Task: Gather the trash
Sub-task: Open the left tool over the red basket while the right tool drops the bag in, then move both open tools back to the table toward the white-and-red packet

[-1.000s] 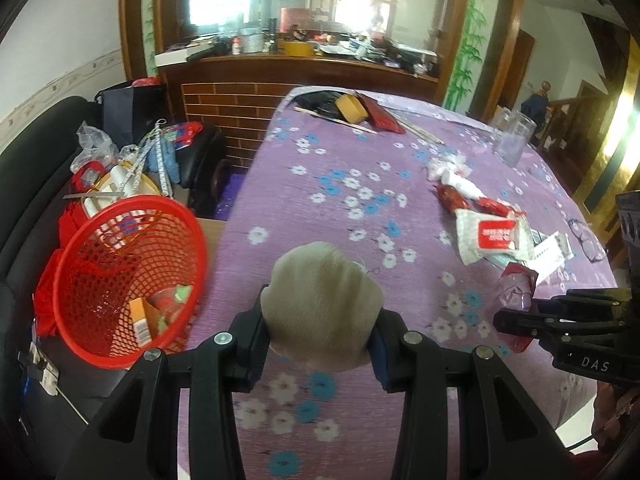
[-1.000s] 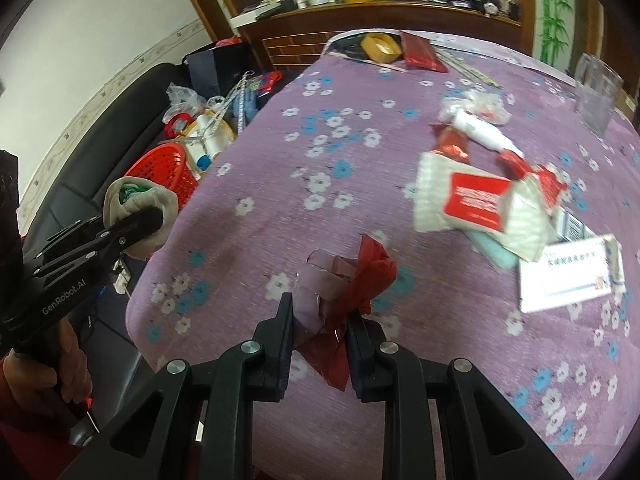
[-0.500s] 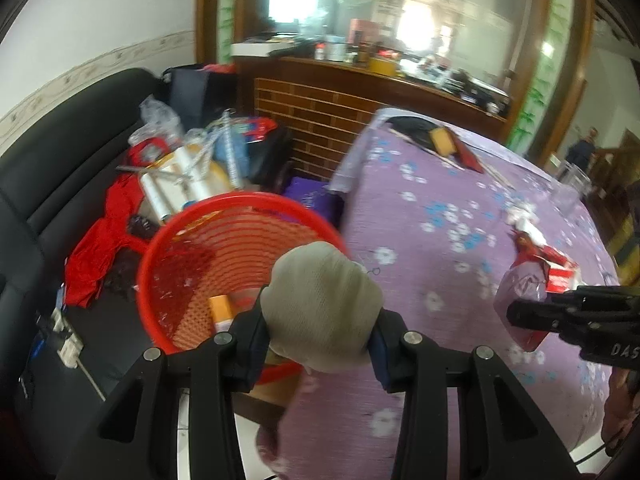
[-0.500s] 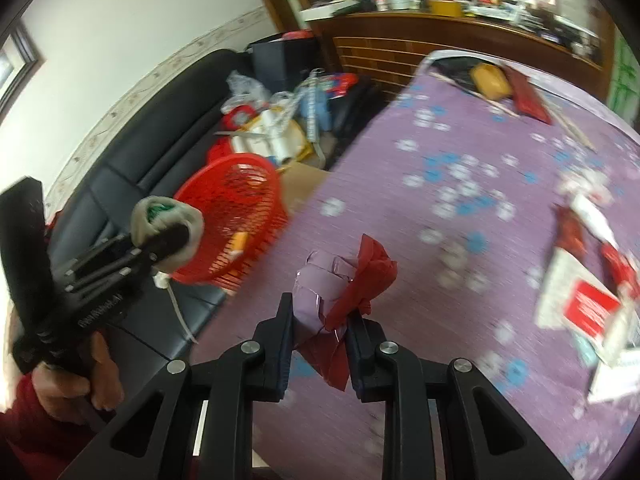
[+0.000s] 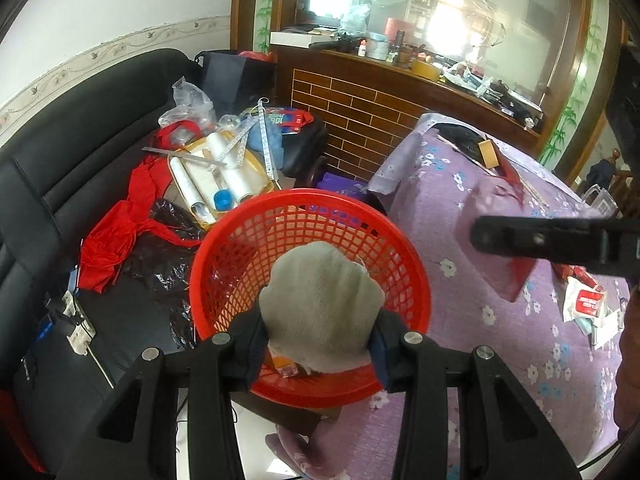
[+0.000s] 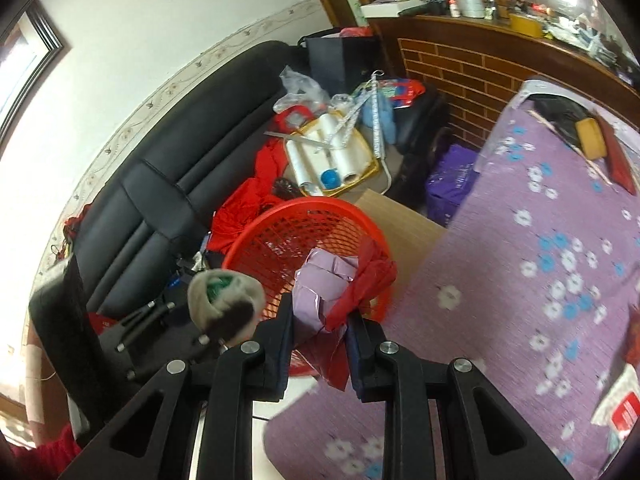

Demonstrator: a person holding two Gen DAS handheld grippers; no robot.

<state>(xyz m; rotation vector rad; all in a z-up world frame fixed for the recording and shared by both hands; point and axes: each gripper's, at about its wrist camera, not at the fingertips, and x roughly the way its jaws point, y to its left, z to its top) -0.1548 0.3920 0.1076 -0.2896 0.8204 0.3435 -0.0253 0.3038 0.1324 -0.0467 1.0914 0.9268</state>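
My left gripper (image 5: 320,336) is shut on a balled-up grey sock (image 5: 322,304) and holds it right over the red mesh basket (image 5: 240,236), which has a few scraps in its bottom. In the right wrist view the same sock (image 6: 224,300) shows green inside, with the left gripper under it. My right gripper (image 6: 320,320) is shut on a crumpled lilac and red wrapper (image 6: 332,284), held at the near rim of the red basket (image 6: 288,216). From the left wrist view the right gripper (image 5: 476,234) enters as a black bar from the right.
The basket sits beside the table with the purple flowered cloth (image 5: 480,208). More wrappers (image 5: 584,304) lie on the cloth at the right. A black sofa (image 5: 60,160) behind holds a red cloth, a yellow tray of rolls (image 5: 216,176) and bags. A brick-faced counter stands beyond.
Both grippers have swung left from over the table to the red basket, each keeping its load. The sock now hangs over the basket's inside and the wrapper has reached its rim.
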